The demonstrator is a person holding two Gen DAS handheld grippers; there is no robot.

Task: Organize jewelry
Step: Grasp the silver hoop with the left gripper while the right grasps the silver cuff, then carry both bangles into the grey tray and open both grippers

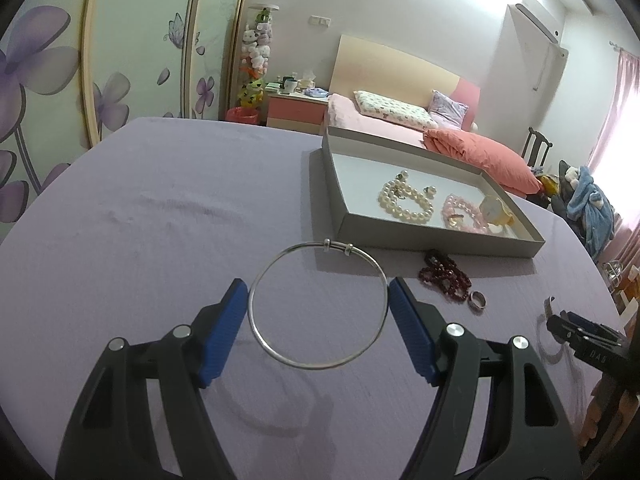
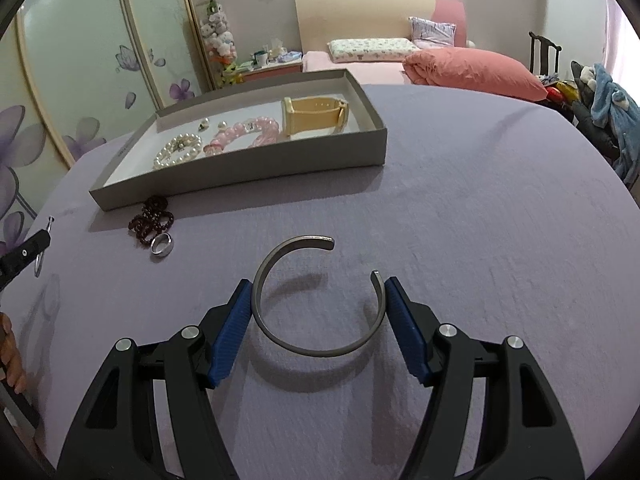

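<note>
The left tool [image 1: 318,312] is clamped on a thin silver bangle [image 1: 318,306]: its blue pads [image 1: 224,332] press the ring's sides at 9 and 3 o'clock, and the ring hangs above the purple-covered worktop [image 1: 160,208], its shadow lying below it. The bangle's two small sliding beads sit at 12 o'clock.

The right tool [image 2: 320,312] grips an open grey cuff bracelet [image 2: 316,300] the same way, pads [image 2: 232,328] against its outer sides, the gap in the cuff turned toward 1 o'clock. This bracelet is also lifted off the cloth, with a curved shadow under it.

In the left wrist view, at 2 o'clock from the bangle, a dark red bead bracelet [image 1: 444,274] lies on the worktop with a silver ring [image 1: 478,301] just beside it at its 4 o'clock. Beyond them, at 1 o'clock, stands a shallow grey box [image 1: 432,240]. Inside it lie a white pearl strand [image 1: 406,200], a pink bead bracelet [image 1: 464,212] and a cream watch [image 1: 498,210], running from 9 toward 3 o'clock.

In the right wrist view the box sits at 11 o'clock, with the red beads and ring near its closest corner, and the left tool's tip shows at 9 o'clock. A bed [image 2: 472,66] with a salmon quilt stands behind the worktop.
</note>
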